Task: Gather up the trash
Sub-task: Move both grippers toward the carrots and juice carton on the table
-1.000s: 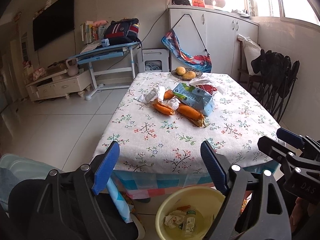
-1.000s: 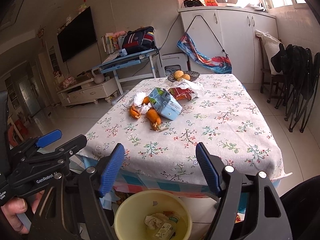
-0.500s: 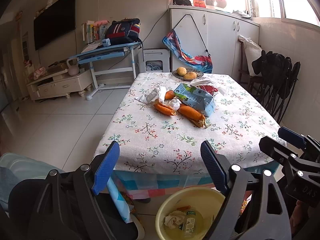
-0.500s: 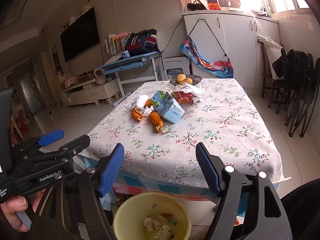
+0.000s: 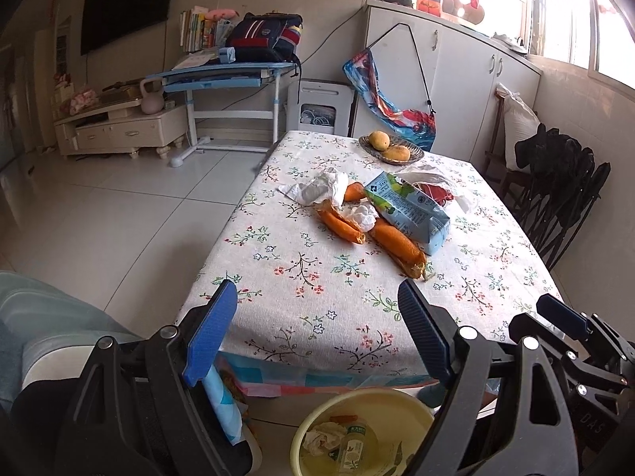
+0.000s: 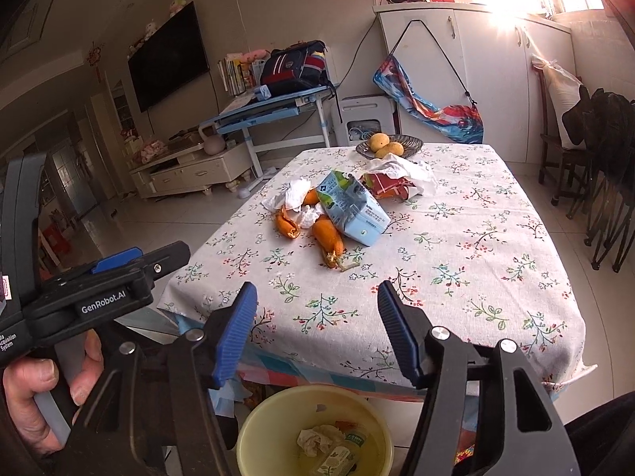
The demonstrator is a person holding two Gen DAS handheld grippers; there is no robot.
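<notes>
On the floral tablecloth [image 5: 317, 277] lies a heap of trash: a crushed blue-green carton [image 5: 408, 208] [image 6: 353, 208], orange peels [image 5: 397, 244] [image 6: 327, 238], crumpled white tissues [image 5: 317, 188] [image 6: 291, 194] and a red wrapper [image 6: 387, 186]. A yellow bin [image 5: 397, 400] [image 6: 258, 432] stands on the floor at the table's near edge, holding a tissue and a small bottle. My left gripper [image 5: 317, 333] hangs open over the near edge with nothing between its fingers. My right gripper [image 6: 317, 325] is beside it; its jaws are closing on nothing.
A dish of yellow fruit [image 5: 391, 148] sits at the table's far end. Folded dark chairs [image 5: 563, 194] stand to the right of the table. A blue desk [image 5: 230, 79] and a TV cabinet [image 5: 119, 127] are across the tiled floor on the left.
Both grippers have moved forward toward the table, so the trash looks closer. The right gripper's fingers stand narrower than before.
</notes>
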